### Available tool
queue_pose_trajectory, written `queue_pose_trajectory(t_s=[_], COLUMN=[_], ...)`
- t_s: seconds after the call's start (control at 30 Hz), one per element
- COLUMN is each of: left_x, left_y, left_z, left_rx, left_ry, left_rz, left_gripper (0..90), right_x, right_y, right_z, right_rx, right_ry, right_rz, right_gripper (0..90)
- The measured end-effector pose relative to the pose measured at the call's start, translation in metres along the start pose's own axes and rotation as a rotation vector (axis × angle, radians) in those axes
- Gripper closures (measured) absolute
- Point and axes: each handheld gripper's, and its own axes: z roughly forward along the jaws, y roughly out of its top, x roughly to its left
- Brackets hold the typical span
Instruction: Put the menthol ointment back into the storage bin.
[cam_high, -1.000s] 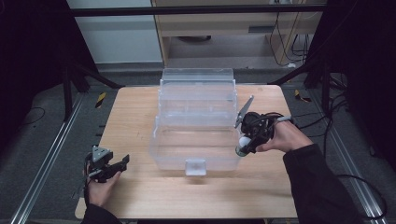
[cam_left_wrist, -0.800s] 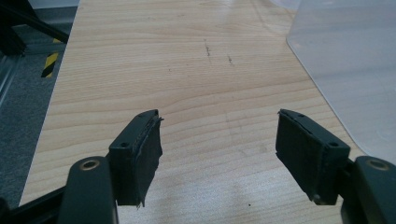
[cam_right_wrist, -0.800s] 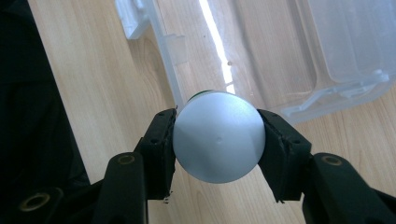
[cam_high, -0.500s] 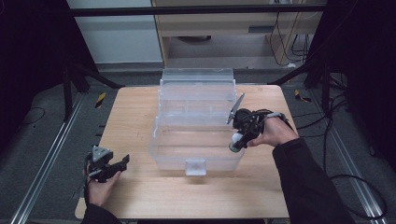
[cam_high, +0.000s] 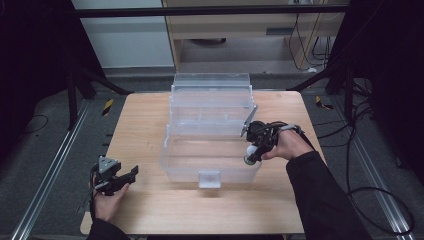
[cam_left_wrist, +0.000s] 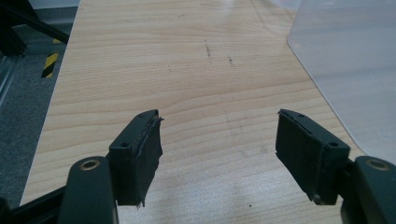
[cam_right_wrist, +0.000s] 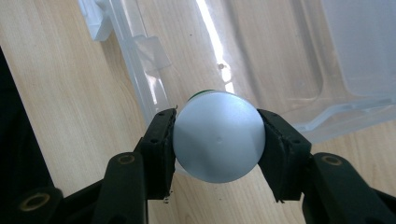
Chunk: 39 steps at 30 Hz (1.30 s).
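A clear plastic stepped bin (cam_high: 210, 125) stands in the middle of the wooden table (cam_high: 145, 130). My right gripper (cam_high: 250, 156) points down over the bin's front right rim, shut on a white round container with a green edge (cam_right_wrist: 218, 136) (cam_high: 249, 158). In the right gripper view both pads press its sides, and the bin's rim (cam_right_wrist: 140, 88) lies just beneath it. My left gripper (cam_high: 125, 179) rests low near the table's front left, its jaws open with nothing between them (cam_left_wrist: 217, 149). The bin's corner (cam_left_wrist: 345, 70) shows at the right of the left gripper view.
Bare wood lies left and in front of the bin. A small clear latch tab (cam_high: 209, 178) sticks out from the bin's front wall. Dark frame legs and cables stand off the table to both sides, and a cabinet (cam_high: 240, 25) is behind.
My right gripper has moved left and down with the white container, from beside the bin's right wall to over its front right rim. The left gripper has stayed put.
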Motion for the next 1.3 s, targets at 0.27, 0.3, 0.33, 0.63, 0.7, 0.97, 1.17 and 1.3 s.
queue_pose_trajectory(t_s=[0.27,0.3,0.33,0.63,0.7,0.97,1.17,1.3], left_x=[0.000,0.000,0.000,0.000,0.000,0.000,0.000,0.000], left_y=[0.000,0.000,0.000,0.000,0.000,0.000,0.000,0.000], left_z=[0.000,0.000,0.000,0.000,0.000,0.000,0.000,0.000], left_rx=[0.001,0.001,0.001,0.001,0.000,0.001,0.001,0.002], left_ry=[0.001,0.002,0.002,0.002,0.001,0.003,0.003,0.002], left_rz=[0.000,0.001,0.001,0.001,0.000,0.002,0.001,0.002], left_gripper=[30.7,30.7,30.7,30.8,30.7,30.7,30.8,30.7], right_x=[-0.001,0.000,0.000,-0.002,-0.002,-0.003,-0.003,-0.002], right_y=[-0.005,-0.006,-0.006,-0.012,-0.013,-0.013,-0.013,-0.012], right_z=[0.013,0.015,0.015,0.028,0.030,0.037,0.041,0.043], right_rx=[0.011,0.013,0.013,0.014,0.011,0.008,0.009,0.015], right_ry=[0.011,0.011,0.011,0.015,0.018,0.027,0.028,0.027], right_rz=[0.001,0.004,0.004,0.020,0.020,0.023,0.022,0.024], right_gripper=[50.2,50.2,50.2,50.2,50.2,50.2,50.1,50.0])
